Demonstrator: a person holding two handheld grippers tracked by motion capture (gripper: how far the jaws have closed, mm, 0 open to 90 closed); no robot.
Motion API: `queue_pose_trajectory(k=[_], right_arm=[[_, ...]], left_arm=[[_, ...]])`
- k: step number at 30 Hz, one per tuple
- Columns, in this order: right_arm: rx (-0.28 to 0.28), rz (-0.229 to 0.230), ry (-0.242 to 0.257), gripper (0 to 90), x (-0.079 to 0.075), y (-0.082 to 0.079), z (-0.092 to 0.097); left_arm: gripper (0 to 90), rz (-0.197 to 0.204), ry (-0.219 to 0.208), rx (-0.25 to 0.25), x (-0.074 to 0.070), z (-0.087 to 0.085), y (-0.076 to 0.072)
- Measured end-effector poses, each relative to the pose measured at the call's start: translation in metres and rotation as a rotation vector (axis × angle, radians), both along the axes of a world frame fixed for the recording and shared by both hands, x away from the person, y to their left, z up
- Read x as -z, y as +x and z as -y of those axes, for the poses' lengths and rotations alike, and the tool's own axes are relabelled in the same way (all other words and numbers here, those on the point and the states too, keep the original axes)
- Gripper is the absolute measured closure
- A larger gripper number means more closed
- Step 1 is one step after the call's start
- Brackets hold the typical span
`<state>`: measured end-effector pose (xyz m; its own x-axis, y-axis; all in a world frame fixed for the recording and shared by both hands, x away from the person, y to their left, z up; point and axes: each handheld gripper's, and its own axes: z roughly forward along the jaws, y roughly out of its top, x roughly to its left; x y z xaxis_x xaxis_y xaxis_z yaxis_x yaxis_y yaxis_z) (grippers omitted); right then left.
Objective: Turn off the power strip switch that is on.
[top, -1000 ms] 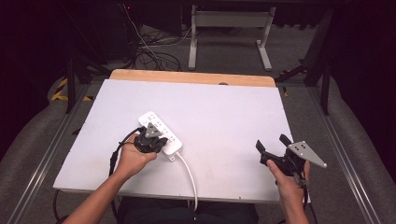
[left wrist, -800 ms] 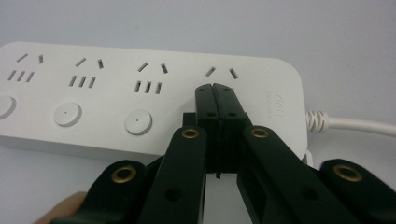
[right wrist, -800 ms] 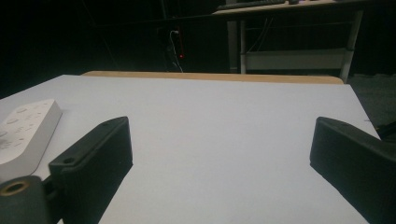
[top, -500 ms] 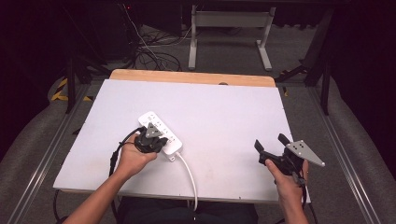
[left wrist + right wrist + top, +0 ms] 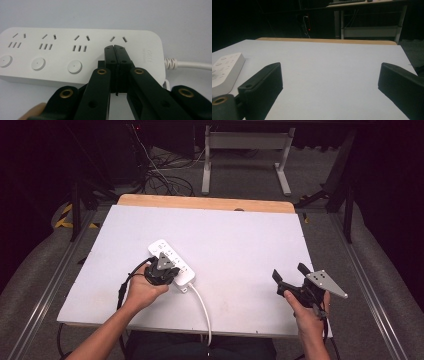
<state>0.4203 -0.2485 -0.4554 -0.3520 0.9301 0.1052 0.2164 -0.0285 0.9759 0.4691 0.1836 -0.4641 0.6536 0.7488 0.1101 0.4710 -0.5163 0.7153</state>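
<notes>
**A:** What is nearest to you at the front of the table?

**B:** You are holding a gripper in each hand, and both forearms are coming in from the near edge. Your right gripper (image 5: 290,281) is hovering over the bare white table (image 5: 240,240) at the near right. Its two black jaws are standing wide apart with nothing between them. In the right gripper view they are framing empty table surface.

**A:** And your other hand?

**B:** Your left hand (image 5: 142,290) is gripping the left gripper (image 5: 162,270) at the near left of the table. Its jaws are pressed together, pad against pad, holding nothing. In the left gripper view the closed tips (image 5: 115,48) are resting on, or just above, the top face of a white power strip (image 5: 75,55); I cannot tell which. They are sitting at the socket group closest to the cord end.

**A:** Where is the power strip lying?

**B:** It is lying flat on the table, left of centre, slanting away from you toward the upper left. Three round buttons are showing along its near edge in the left gripper view. Its white cord (image 5: 202,307) is running from the nearer end back toward you and dropping over the table's front edge.

**A:** What is lying beyond that?

**B:** A wooden strip (image 5: 205,202) is edging the far side of the table. Past it, a dark floor with tangled cables (image 5: 160,180) and a metal frame (image 5: 245,150) is showing.
</notes>
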Motion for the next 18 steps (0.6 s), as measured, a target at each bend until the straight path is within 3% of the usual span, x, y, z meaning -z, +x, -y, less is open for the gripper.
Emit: queue_pose_trajectory(k=[4, 5, 8, 11, 12, 14, 15, 16, 17, 18], right_arm=[[-0.001, -0.001, 0.001, 6.1, 0.000, 0.001, 0.000], [-0.002, 0.001, -0.001, 6.1, 0.000, 0.001, 0.000], [-0.004, 0.003, -0.001, 6.1, 0.000, 0.001, 0.000], [-0.007, 0.004, 0.000, 6.1, 0.000, 0.001, 0.000], [-0.007, 0.001, -0.001, 6.1, 0.000, 0.002, -0.001], [-0.006, 0.000, 0.000, 6.1, 0.000, 0.002, -0.001], [-0.008, -0.001, 0.000, 6.1, 0.000, 0.002, -0.001], [-0.008, 0.000, 0.000, 6.1, 0.000, 0.002, -0.001], [-0.009, 0.001, -0.002, 6.1, 0.000, 0.002, -0.001], [-0.010, 0.003, -0.003, 6.1, 0.000, 0.002, -0.001]], left_arm=[[90.0, 0.014, -0.021, 0.003, -0.001, -0.003, 0.000], [90.0, 0.002, -0.048, 0.007, 0.000, -0.005, 0.001], [89.9, -0.002, -0.057, 0.016, -0.002, -0.006, 0.001], [89.9, 0.038, -0.083, 0.023, -0.005, -0.008, 0.000], [90.0, 0.076, -0.128, 0.010, -0.010, -0.012, -0.001], [89.9, 0.097, -0.143, 0.002, -0.013, -0.015, -0.001], [90.0, 0.135, -0.179, -0.025, -0.017, -0.022, -0.002], [90.0, 0.135, -0.179, -0.025, -0.017, -0.022, -0.002], [90.0, 0.161, -0.218, -0.055, -0.022, -0.031, -0.004], [90.0, 0.161, -0.218, -0.055, -0.022, -0.031, -0.004]])
